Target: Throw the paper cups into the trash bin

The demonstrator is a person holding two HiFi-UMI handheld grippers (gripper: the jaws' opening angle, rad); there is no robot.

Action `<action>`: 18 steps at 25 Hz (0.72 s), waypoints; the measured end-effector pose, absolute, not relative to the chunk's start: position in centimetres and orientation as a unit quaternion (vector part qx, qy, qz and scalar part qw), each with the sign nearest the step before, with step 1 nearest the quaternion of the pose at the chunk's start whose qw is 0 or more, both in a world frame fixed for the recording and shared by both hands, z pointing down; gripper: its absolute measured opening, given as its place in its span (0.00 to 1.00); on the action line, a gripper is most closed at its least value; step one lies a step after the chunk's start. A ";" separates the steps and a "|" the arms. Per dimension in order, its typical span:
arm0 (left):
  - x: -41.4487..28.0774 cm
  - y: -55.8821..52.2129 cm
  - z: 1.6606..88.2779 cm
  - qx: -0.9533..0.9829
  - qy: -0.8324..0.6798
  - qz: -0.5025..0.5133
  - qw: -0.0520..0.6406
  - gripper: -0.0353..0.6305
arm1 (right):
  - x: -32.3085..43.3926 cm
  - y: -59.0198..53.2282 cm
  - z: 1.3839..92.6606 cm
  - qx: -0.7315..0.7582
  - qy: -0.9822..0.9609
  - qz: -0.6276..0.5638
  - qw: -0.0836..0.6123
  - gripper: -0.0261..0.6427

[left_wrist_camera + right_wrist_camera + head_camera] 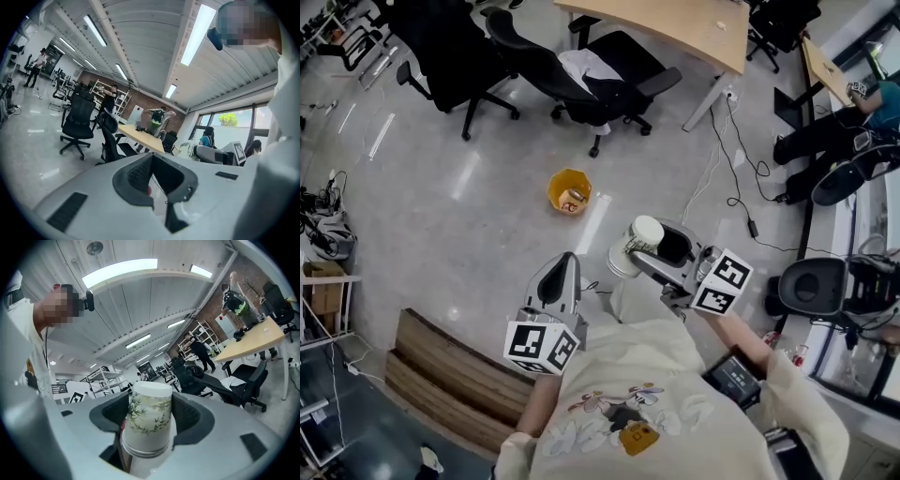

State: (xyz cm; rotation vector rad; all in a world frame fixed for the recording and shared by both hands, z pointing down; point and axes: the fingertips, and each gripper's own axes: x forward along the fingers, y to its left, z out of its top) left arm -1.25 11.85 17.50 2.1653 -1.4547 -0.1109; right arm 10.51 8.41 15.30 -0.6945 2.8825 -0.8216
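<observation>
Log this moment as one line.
right tool: shut on paper cup | left tool: shut, empty | trash bin: on floor ahead, cup not yet in

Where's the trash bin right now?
In the head view, the trash bin sits on the floor at centre, between the black chairs above and the held cup below.

Two grippers are showing in the head view, the left gripper (565, 264) and the right gripper (651, 246), and each one is carrying one marker cube (540, 345). Two paper cups (644, 232), one nested on the other, are sitting as one stack; whether more are hiding inside it, I cannot tell. One yellow trash bin (553, 187) is standing on the floor. At least five black office chairs (581, 80) and two wooden desks (675, 26) are standing in the room.
</observation>
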 end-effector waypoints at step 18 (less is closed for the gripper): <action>-2.1 -4.8 20.1 0.756 -0.590 -0.027 0.283 0.06 | 6.3 -9.5 19.0 -0.136 0.957 -0.256 -0.027 0.48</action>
